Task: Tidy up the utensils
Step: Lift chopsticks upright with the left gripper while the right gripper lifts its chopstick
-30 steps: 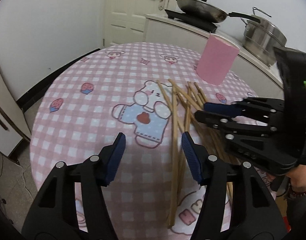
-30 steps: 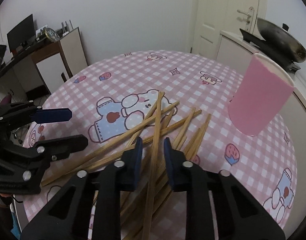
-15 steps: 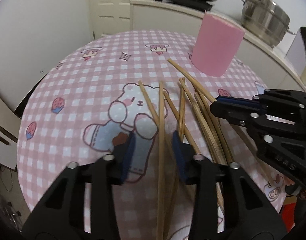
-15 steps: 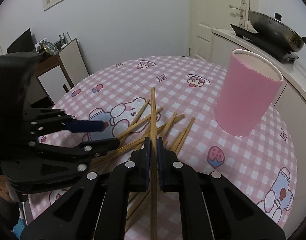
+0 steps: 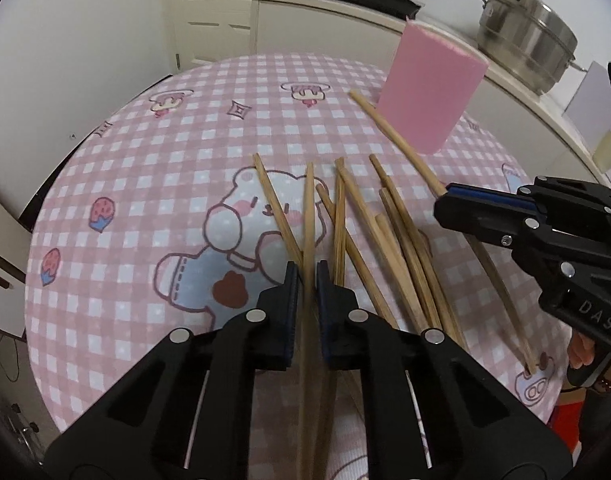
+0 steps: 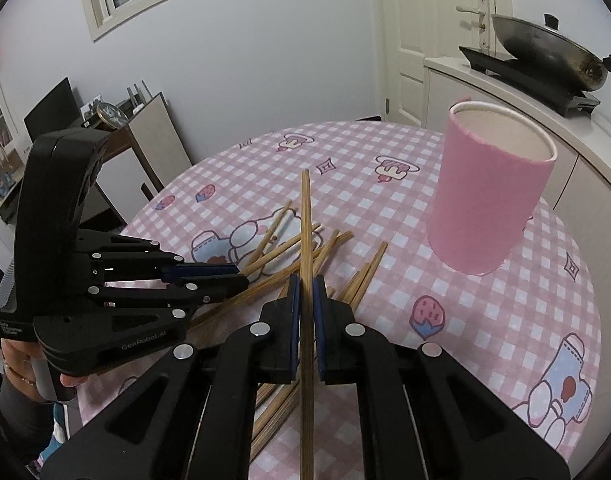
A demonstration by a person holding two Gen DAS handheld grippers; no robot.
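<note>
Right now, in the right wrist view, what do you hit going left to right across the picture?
Left gripper → chopstick clamped upright in the right gripper → pink cup → wok on the counter.

The right gripper [image 6: 306,280] is clamping a single chopstick [image 6: 305,216], which is pointing up and away over the checked tablecloth [image 6: 485,320]. Loose chopsticks [image 6: 325,250] are lying in a heap beneath it. The left gripper [image 6: 235,274] is reaching in from the left; it is probably pinching a stick, though its fingertips are hiding the contact. A pink cup [image 6: 489,204] is standing upright to the right.
</note>
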